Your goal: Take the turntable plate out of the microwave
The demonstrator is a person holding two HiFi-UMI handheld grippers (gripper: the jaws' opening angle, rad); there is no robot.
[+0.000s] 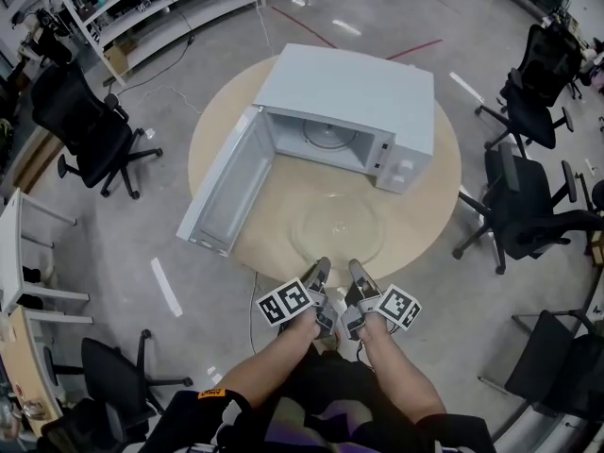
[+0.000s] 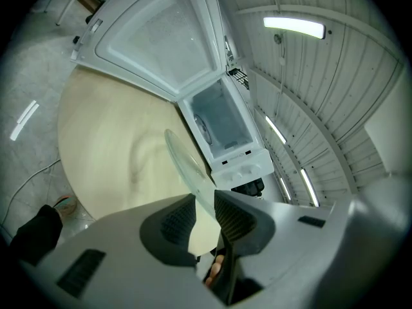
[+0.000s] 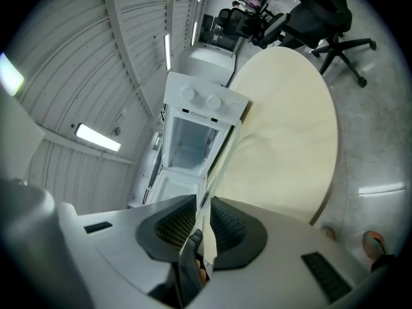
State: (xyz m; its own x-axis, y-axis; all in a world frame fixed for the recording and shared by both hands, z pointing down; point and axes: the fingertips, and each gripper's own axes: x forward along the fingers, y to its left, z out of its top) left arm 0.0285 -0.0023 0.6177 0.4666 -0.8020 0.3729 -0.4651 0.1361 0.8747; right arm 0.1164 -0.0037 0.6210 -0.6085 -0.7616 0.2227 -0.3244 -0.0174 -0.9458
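Note:
The clear glass turntable plate (image 1: 337,229) is outside the white microwave (image 1: 349,92), low over the front of the round wooden table (image 1: 436,192). My left gripper (image 1: 318,274) and right gripper (image 1: 357,272) sit side by side at the plate's near rim, each shut on it. In the left gripper view the plate (image 2: 187,163) runs edge-on between the jaws of the gripper (image 2: 205,214). In the right gripper view the plate (image 3: 219,163) slips between the closely set pads of the gripper (image 3: 203,217). The microwave door (image 1: 222,182) hangs wide open to the left.
The microwave cavity (image 1: 328,135) faces me with its floor ring showing. Black office chairs (image 1: 533,215) stand around the table on the right, and another chair (image 1: 90,130) on the left. White shelving (image 1: 156,8) lines the far left. A cable (image 1: 253,310) trails on the floor below the table.

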